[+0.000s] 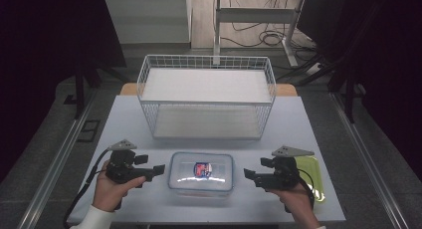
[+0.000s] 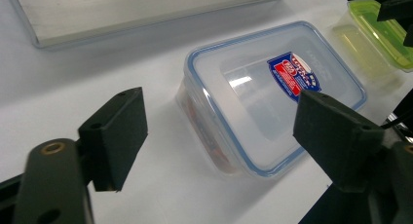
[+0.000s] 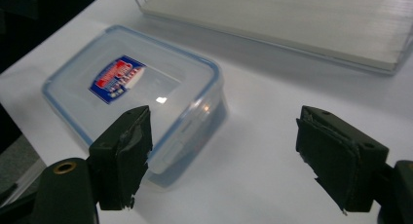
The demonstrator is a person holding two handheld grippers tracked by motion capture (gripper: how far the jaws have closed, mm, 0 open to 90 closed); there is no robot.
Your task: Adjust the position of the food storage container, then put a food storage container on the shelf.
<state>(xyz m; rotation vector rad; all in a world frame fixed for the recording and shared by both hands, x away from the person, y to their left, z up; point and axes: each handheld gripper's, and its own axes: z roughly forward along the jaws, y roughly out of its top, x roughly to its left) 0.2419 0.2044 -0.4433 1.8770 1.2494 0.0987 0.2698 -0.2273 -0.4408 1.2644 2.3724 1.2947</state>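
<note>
A clear plastic food container (image 1: 201, 172) with a blue-rimmed snap lid and a red-and-blue label on top sits in the lower middle of the high view, on the near part of the white table (image 1: 298, 134), lid on. In the left gripper view the same container (image 2: 272, 95) fills the centre and right of the frame. In the right gripper view it (image 3: 134, 100) lies in the upper left, one of its lid clips facing the camera.

The left gripper (image 1: 157, 170) is at the lower left of the high view, held in the person's left hand (image 1: 110, 189), its tips just beside the container's left end without touching it. Its jaws stand wide apart with nothing between the pads; seen from its own camera, the left gripper (image 2: 229, 136) frames the near end of the container, with a clear gap on both sides.

The right gripper (image 1: 247, 175) is at the lower right, in the right hand (image 1: 298, 201), its tips just off the container's right end. Its jaws are also spread wide and hold nothing; in its own view the right gripper (image 3: 221, 146) has bare table between the pads, the container's corner close by the left pad.

A green-lidded container (image 1: 312, 175) lies partly under the right gripper, at the table's right edge. Behind the clear container, in the upper middle, stands a white two-tier wire basket shelf (image 1: 206, 97).
</note>
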